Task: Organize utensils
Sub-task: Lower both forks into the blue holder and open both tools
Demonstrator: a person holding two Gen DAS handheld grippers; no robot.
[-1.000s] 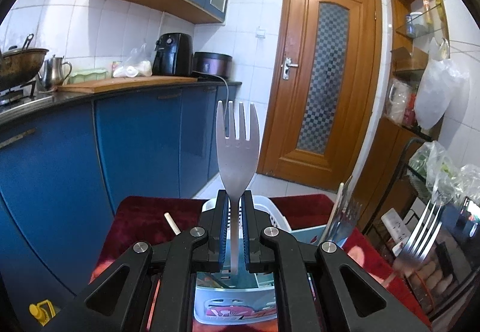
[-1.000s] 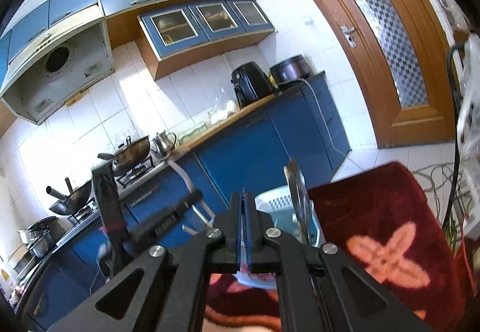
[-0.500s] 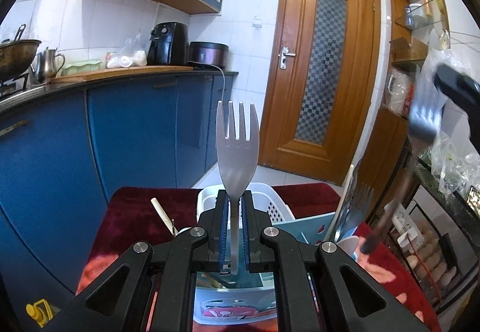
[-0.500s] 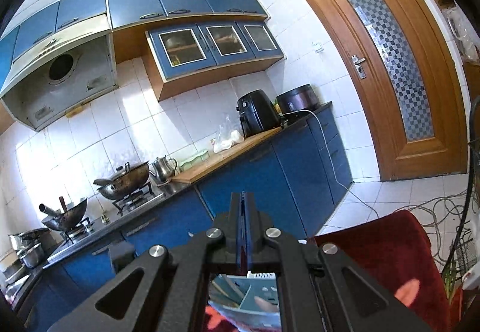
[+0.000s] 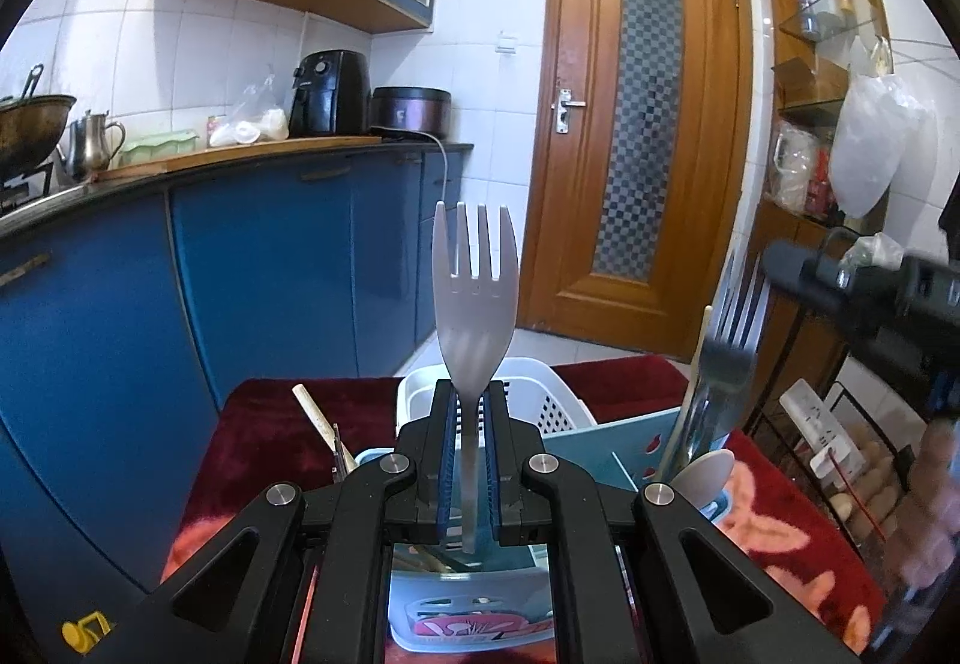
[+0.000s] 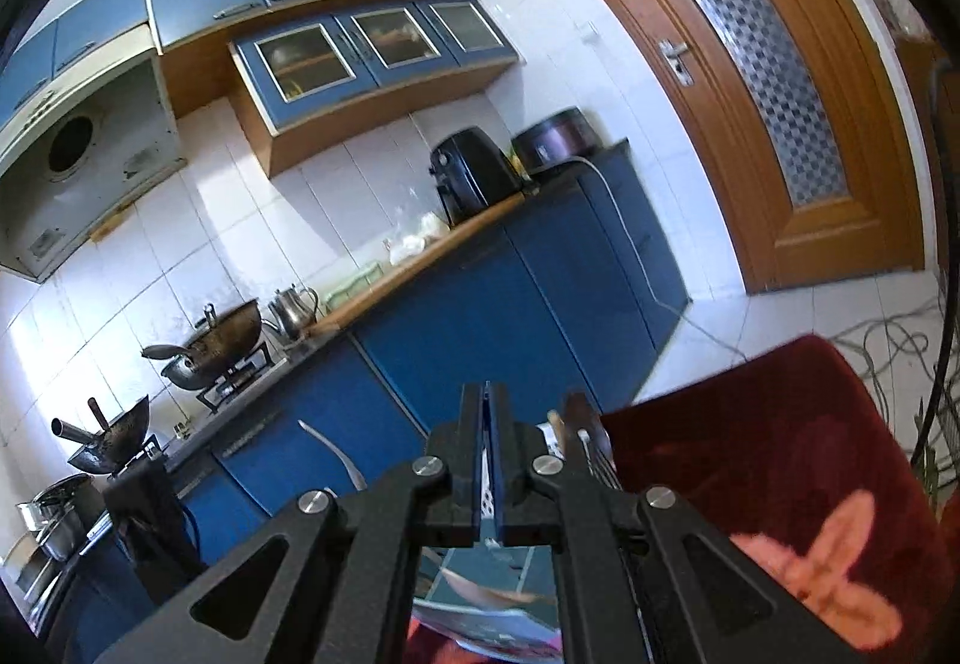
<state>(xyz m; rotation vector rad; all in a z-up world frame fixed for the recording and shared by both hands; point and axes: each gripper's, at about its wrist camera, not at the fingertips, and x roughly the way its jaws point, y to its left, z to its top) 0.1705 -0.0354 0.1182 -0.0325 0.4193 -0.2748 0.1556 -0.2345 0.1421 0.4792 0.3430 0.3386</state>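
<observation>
Left gripper (image 5: 472,412) clamps fork (image 5: 474,292) above red-clothed table (image 5: 264,424), blue cabinets (image 5: 252,280) behind.

Place: home kitchen | signs: blue cabinets (image 5: 258,292), wok (image 6: 219,334) on stove, kettle (image 5: 90,145), air fryer (image 5: 330,91), tiled walls

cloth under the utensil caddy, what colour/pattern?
Dark red cloth with pinkish-orange flower shapes; the right wrist view shows it best.
</observation>
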